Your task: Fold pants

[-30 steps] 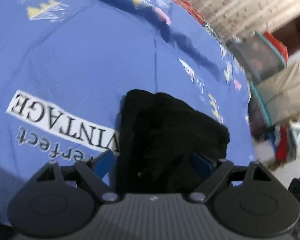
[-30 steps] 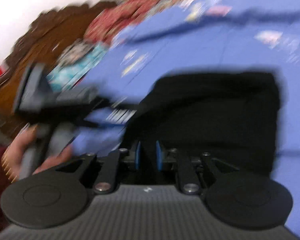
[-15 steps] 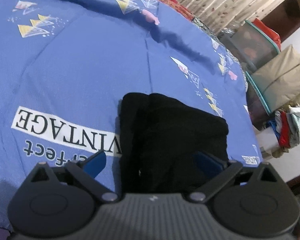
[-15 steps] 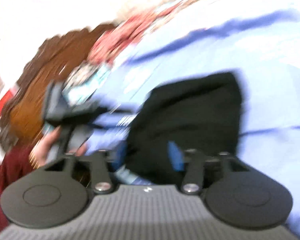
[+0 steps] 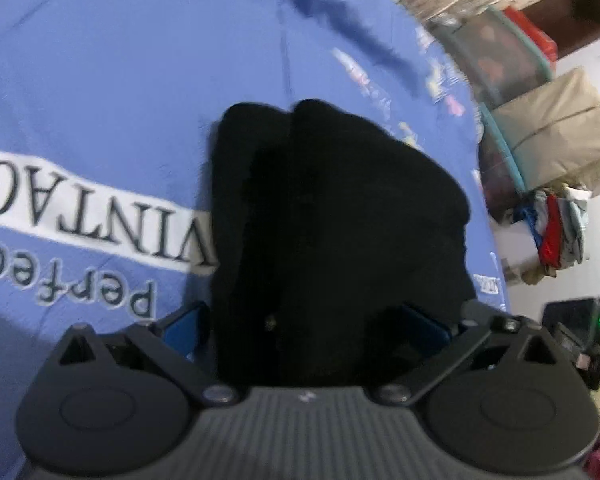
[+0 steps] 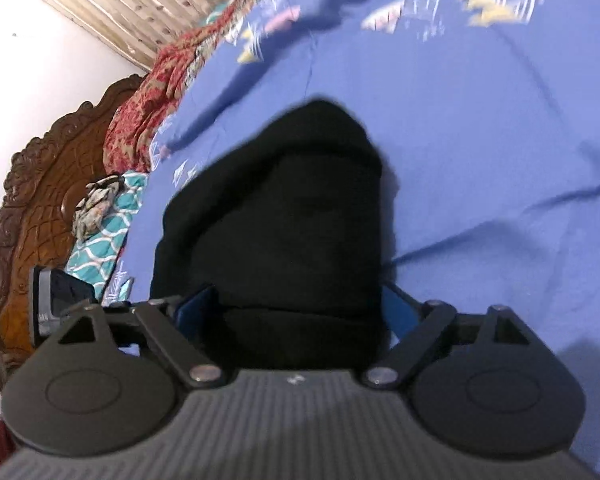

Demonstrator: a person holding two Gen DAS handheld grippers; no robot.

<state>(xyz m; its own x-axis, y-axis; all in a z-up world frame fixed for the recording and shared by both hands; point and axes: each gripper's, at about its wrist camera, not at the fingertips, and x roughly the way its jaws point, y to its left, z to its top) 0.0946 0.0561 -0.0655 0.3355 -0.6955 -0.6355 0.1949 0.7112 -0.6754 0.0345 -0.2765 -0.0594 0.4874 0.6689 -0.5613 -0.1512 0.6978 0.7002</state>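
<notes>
The black pants [image 5: 332,216] lie folded into a compact bundle on the blue bedsheet [image 5: 120,80]. My left gripper [image 5: 304,332] is open, its blue pads spread wide on either side of the bundle's near edge. In the right wrist view the same black pants [image 6: 284,216] lie straight ahead, and my right gripper [image 6: 296,316] is open with its blue pads on both sides of the bundle's near end. Neither gripper holds cloth. The pants' near edge is hidden behind the gripper bodies.
The sheet carries the print "Perfect VINTAGE" [image 5: 88,216] left of the pants. Storage boxes [image 5: 548,136] and a clothes pile [image 5: 556,228] stand beyond the bed's right edge. A carved wooden headboard [image 6: 32,200] and a red patterned blanket [image 6: 156,92] lie at the left.
My right gripper has opened from shut and swung round to face the bundle squarely. My left gripper stays open and has moved slightly closer to the pants.
</notes>
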